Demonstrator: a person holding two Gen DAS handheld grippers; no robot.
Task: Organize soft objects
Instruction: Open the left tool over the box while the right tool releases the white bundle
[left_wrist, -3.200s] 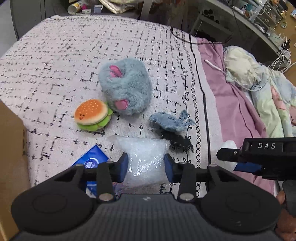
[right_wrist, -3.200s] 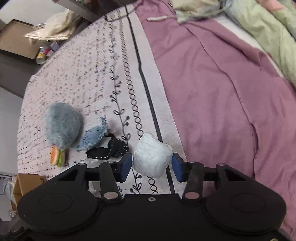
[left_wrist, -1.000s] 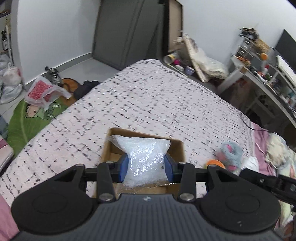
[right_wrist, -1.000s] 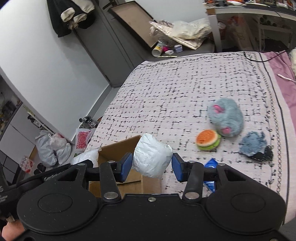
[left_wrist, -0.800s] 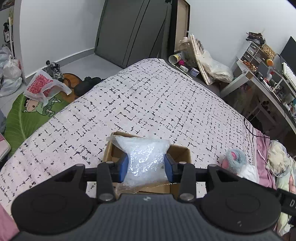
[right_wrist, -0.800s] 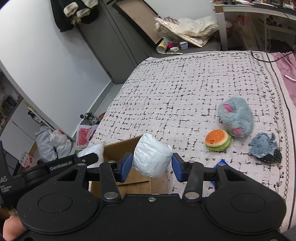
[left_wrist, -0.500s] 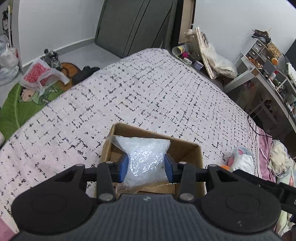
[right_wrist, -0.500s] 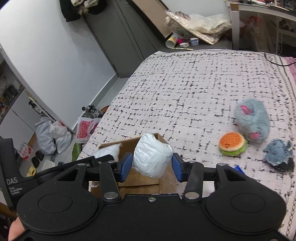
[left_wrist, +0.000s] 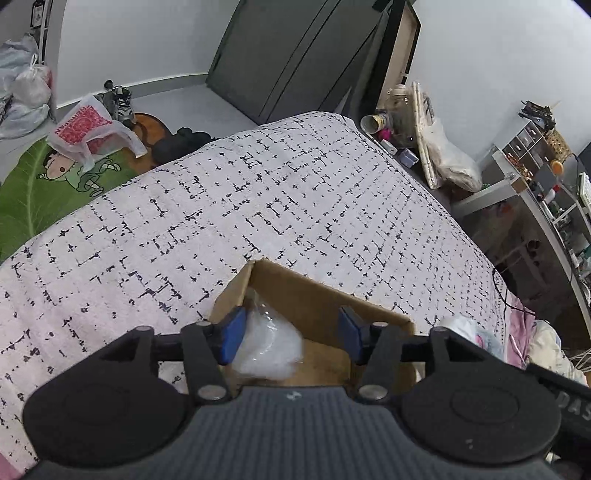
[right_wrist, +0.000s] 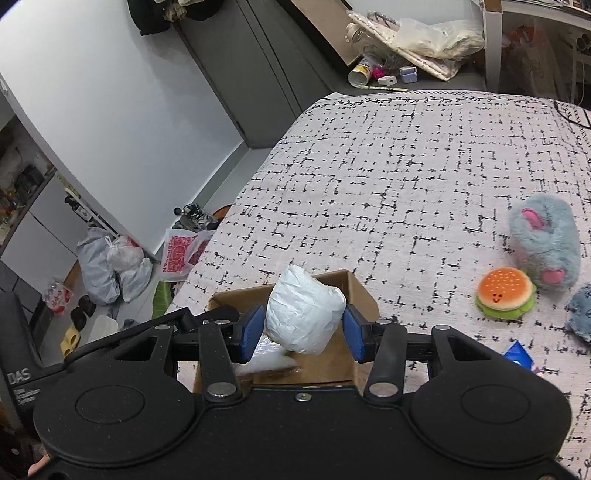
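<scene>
The clear bubble-wrap bag is lying inside the cardboard box, slumped against the left wall on the box floor. My left gripper hovers right over the box with its jaws spread wide; the bag sits just beside the left blue pad, and the right pad is well clear of it. Whether the left pad actually touches the plastic, I can't tell from this angle. From the right wrist view you can see the same bag peeking out low in the box.

My right gripper is clamped on the white crumpled wad, both blue pads pressed into its sides, and it's held above the box opening, not resting on anything.

The box sits on the bed, on a white blanket with a black broken-grid print. Off to the right on that blanket: a little burger plush, touching a fuzzy grey-blue plush with pink patches behind it, a smaller blue-grey plush at the frame edge, and a blue packet near my right finger.

On the floor past the bed corner there's a red-and-white plastic bag on a green cartoon mat, plus some tied grey bags by the wall.
</scene>
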